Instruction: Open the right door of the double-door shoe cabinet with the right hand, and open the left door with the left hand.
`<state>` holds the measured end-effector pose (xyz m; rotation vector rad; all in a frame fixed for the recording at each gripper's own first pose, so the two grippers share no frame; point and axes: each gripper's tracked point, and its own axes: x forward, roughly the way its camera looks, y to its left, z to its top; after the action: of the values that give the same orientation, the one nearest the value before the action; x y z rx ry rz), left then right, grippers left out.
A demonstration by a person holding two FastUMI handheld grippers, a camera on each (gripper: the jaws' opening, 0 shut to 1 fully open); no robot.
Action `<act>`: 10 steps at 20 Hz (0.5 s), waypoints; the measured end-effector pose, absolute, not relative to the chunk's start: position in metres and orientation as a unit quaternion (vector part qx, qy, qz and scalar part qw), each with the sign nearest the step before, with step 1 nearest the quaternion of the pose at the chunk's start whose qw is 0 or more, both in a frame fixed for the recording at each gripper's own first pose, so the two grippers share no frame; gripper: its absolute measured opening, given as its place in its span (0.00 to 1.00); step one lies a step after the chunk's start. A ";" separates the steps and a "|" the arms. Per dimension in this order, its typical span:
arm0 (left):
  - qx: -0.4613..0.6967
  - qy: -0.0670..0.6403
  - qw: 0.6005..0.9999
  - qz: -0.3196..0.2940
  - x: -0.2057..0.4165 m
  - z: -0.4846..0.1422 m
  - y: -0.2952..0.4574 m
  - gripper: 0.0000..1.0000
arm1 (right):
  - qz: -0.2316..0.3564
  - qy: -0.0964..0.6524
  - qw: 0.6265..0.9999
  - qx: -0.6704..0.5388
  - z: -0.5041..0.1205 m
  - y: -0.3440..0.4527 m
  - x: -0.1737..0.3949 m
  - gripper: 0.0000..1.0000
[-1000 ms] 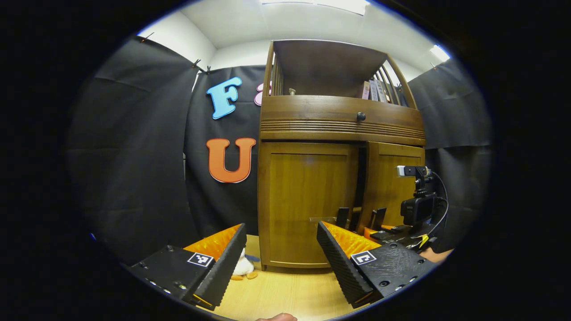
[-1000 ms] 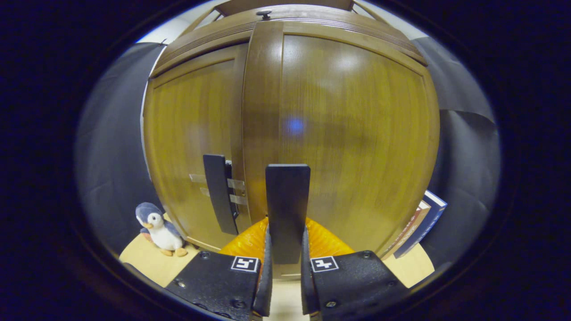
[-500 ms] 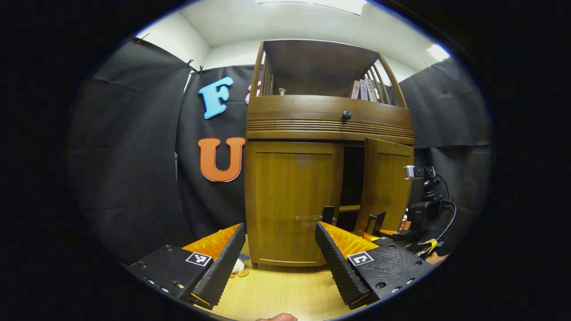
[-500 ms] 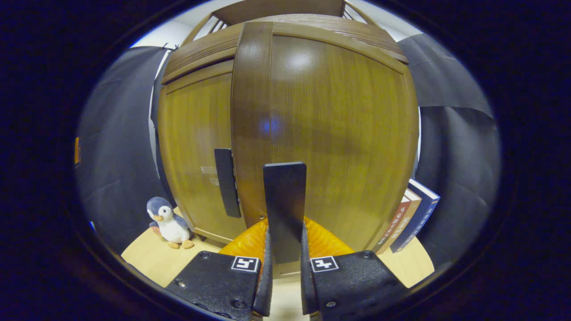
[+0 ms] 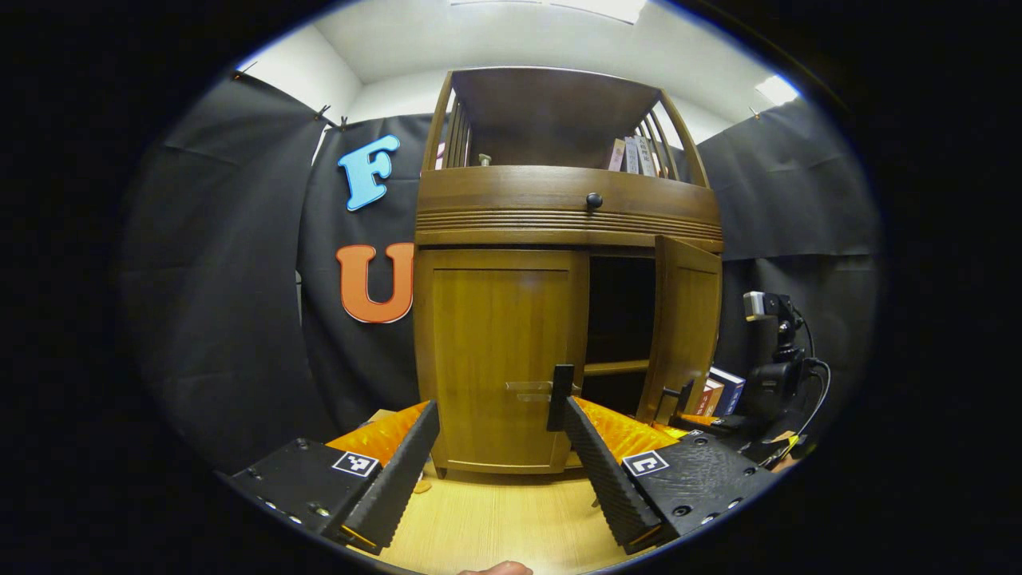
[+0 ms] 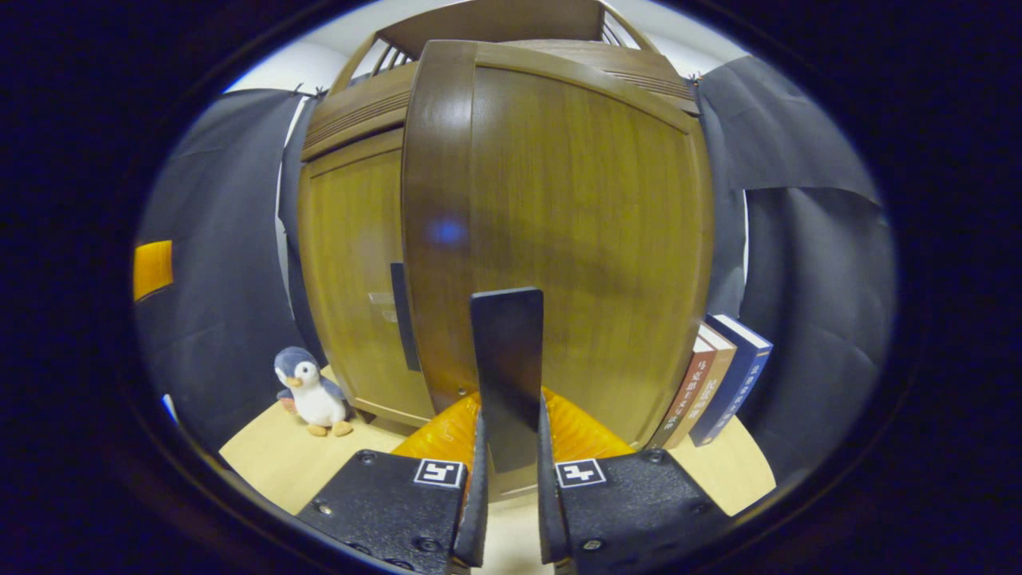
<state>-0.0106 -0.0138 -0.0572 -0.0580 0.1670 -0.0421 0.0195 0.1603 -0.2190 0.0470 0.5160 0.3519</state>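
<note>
Left gripper view: My left gripper (image 5: 499, 463) is held wide apart and holds nothing; its two fingers frame the lower part of the shoe cabinet (image 5: 559, 216). The cabinet stands on the light wooden tabletop (image 5: 503, 519), toward its far edge, against the black booth wall. It is brown wood with one drawer band carrying one dark knob (image 5: 593, 200), one open shelf on top, and two doors below. The left door (image 5: 499, 359) is closed, with one pale handle (image 5: 531, 390) near its inner edge. The right door (image 5: 687, 327) stands swung outward, showing a dark interior with one shelf board (image 5: 613, 367). My right gripper (image 5: 679, 399) is at the lower edge of that door. Several books (image 5: 631, 153) stand on the top shelf; their count cannot be told. Further books (image 5: 722, 389) stand on the tabletop at the cabinet's right side.

Right gripper view: My right gripper (image 6: 509, 415) is closed nearly flat on one dark upright handle plate (image 6: 507, 359) of the right door (image 6: 575, 239), both fingers pressing it. The door panel is smooth, glossy brown. The left door (image 6: 351, 279) lies behind it at the left. One plush penguin (image 6: 311, 391) sits on the tabletop near the cabinet's left corner. Three books (image 6: 718, 383) lean at the door's right.
</note>
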 end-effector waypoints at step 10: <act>-0.027 0.090 0.994 -0.046 -0.004 -0.062 -0.037 0.95 | 0.178 0.256 0.950 0.021 -0.215 0.133 -0.001 0.26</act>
<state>-0.0044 -0.0371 -0.0622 -0.0546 0.1812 -0.0926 -0.0011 0.1328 -0.2152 0.0428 0.5209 0.3616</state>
